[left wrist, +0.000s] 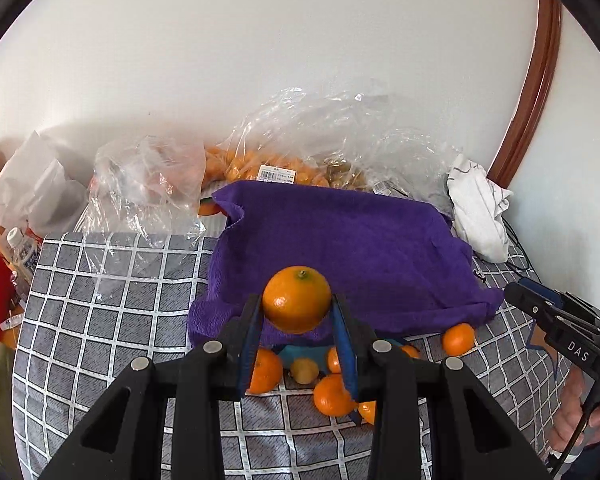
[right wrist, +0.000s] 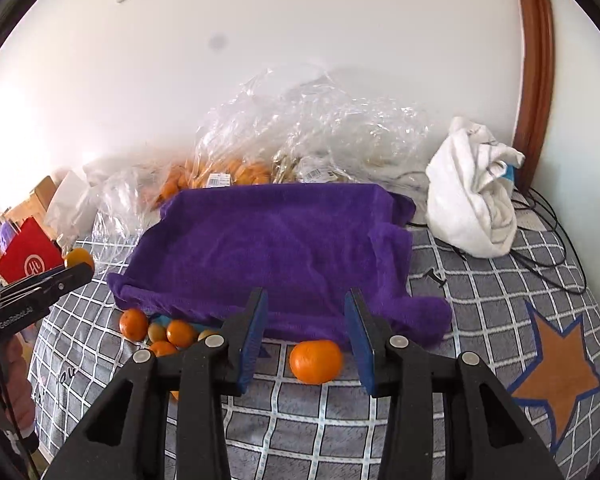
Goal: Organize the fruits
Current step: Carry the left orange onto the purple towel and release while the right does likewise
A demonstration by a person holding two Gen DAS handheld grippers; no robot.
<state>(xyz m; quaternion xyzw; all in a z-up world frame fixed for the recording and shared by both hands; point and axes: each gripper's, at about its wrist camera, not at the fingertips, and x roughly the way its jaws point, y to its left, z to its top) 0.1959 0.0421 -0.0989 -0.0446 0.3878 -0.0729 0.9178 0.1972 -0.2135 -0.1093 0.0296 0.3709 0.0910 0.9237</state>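
My left gripper (left wrist: 296,308) is shut on an orange mandarin (left wrist: 297,299) and holds it above the checked cloth, just in front of a purple towel (left wrist: 340,248) draped over a tray. Several loose mandarins (left wrist: 332,394) and a small yellowish fruit (left wrist: 304,370) lie below it at the towel's front edge. My right gripper (right wrist: 306,332) is open, with a lone mandarin (right wrist: 316,361) on the cloth between and just beyond its fingers. The held mandarin shows at the left of the right wrist view (right wrist: 79,258), and the purple towel (right wrist: 268,240) fills its middle.
Clear plastic bags (left wrist: 300,148) of small orange fruit lie behind the towel against the white wall. A white bundled cloth (right wrist: 474,196) with black cables sits at the right. A red bag (right wrist: 28,256), a water bottle (left wrist: 22,250) and boxes stand at the left.
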